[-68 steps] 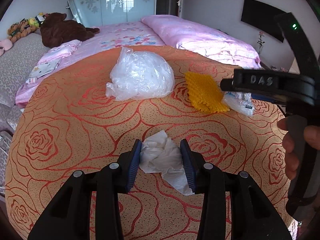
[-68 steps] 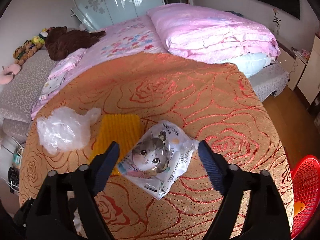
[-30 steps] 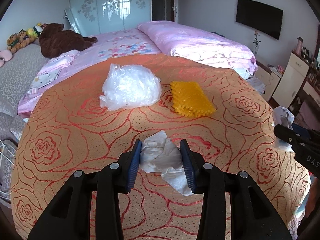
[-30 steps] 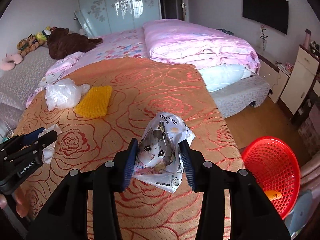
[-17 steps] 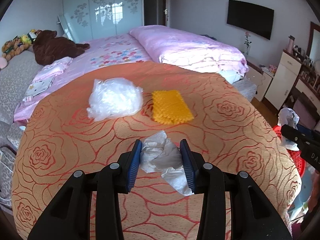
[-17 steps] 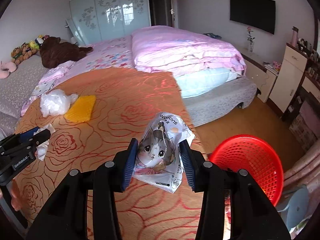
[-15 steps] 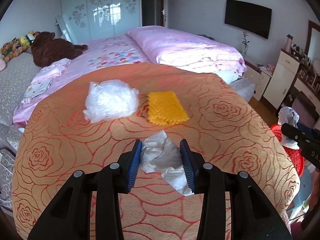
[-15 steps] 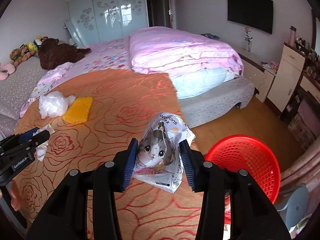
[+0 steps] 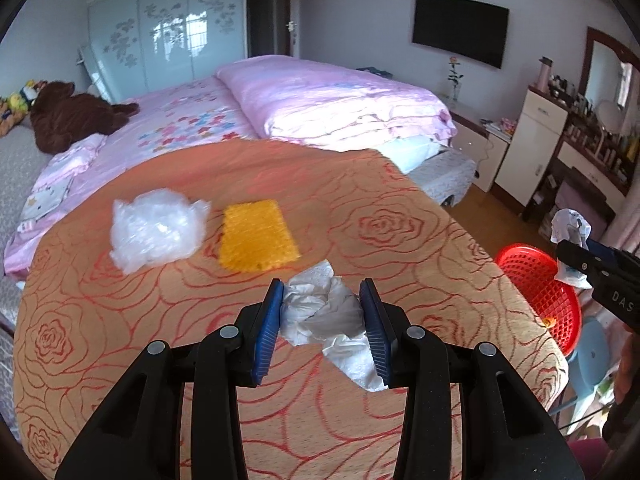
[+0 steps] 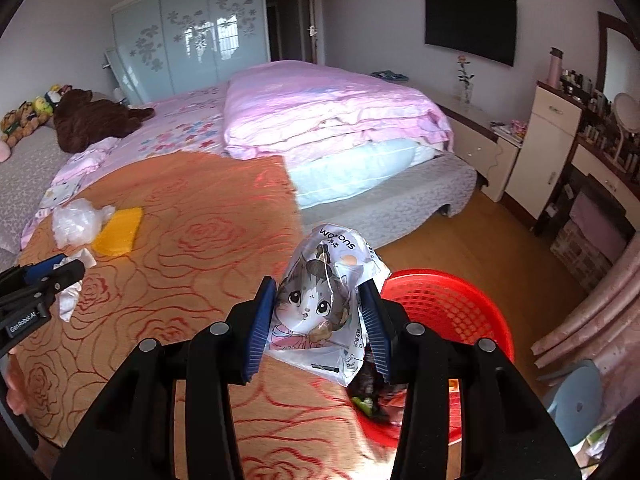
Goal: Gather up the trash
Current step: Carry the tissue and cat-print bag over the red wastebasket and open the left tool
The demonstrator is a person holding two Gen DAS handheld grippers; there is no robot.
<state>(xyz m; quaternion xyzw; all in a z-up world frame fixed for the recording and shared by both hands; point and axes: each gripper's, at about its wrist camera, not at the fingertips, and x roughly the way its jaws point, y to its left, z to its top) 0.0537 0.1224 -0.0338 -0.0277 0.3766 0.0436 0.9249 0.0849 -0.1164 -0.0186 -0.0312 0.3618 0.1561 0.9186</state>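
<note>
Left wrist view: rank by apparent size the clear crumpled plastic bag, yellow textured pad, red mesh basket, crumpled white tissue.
1. Clear crumpled plastic bag and yellow textured pad: look alike, not ranked.
2. Crumpled white tissue: sits nearest the camera, so rank unsure.
3. Red mesh basket: partly cut off by the bedspread edge, rank unsure.

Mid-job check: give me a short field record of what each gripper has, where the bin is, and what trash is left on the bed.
left gripper: jaws shut on crumpled white tissue
right gripper: jaws shut on white cat-print plastic packet
bin: red mesh plastic basket on the wooden floor beside the bed, already holding some scraps
left on orange rose-pattern bedspread: crumpled clear plastic bag; yellow textured rectangular pad, lying side by side
packet over bin: at its near rim, not released
</note>
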